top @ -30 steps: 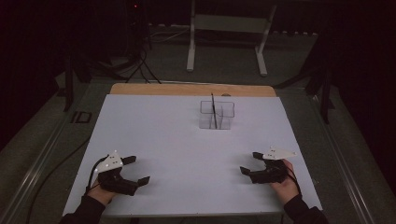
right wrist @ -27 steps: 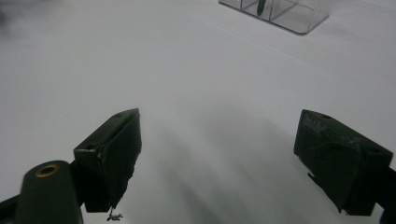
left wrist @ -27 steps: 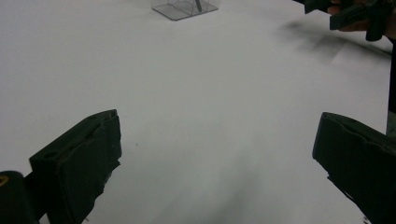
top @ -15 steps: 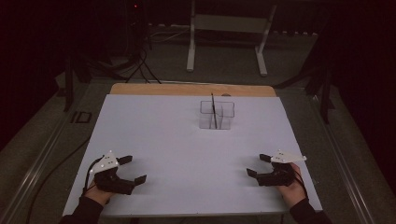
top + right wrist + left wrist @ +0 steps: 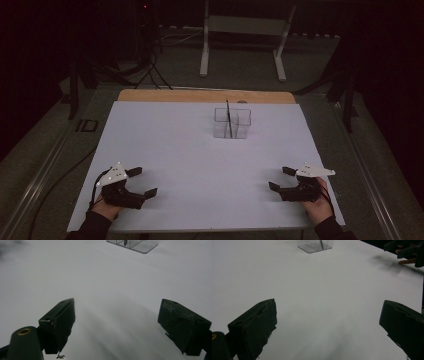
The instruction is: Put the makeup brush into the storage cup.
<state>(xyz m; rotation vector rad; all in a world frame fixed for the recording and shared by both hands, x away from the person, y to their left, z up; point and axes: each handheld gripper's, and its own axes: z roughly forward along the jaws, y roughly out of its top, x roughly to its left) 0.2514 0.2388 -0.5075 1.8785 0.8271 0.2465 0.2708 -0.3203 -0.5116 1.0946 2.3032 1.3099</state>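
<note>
Left black two-jaw gripper (image 5: 141, 181) low at the near left corner of the white table sheet (image 5: 190, 150), jaws spread wide on nothing, right black two-jaw gripper (image 5: 281, 178) at the near right, likewise spread, clear plastic divided box (image 5: 232, 123) with a thin dark upright stick (image 5: 227, 116) far off toward the back, well apart from both.

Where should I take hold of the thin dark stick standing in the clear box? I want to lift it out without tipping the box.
Grip the dark stick at its top end, which rises above the rim of the clear box, coming straight down from above. It stands nearly upright against the divider, so the walls probably block a side approach lower down.
</note>
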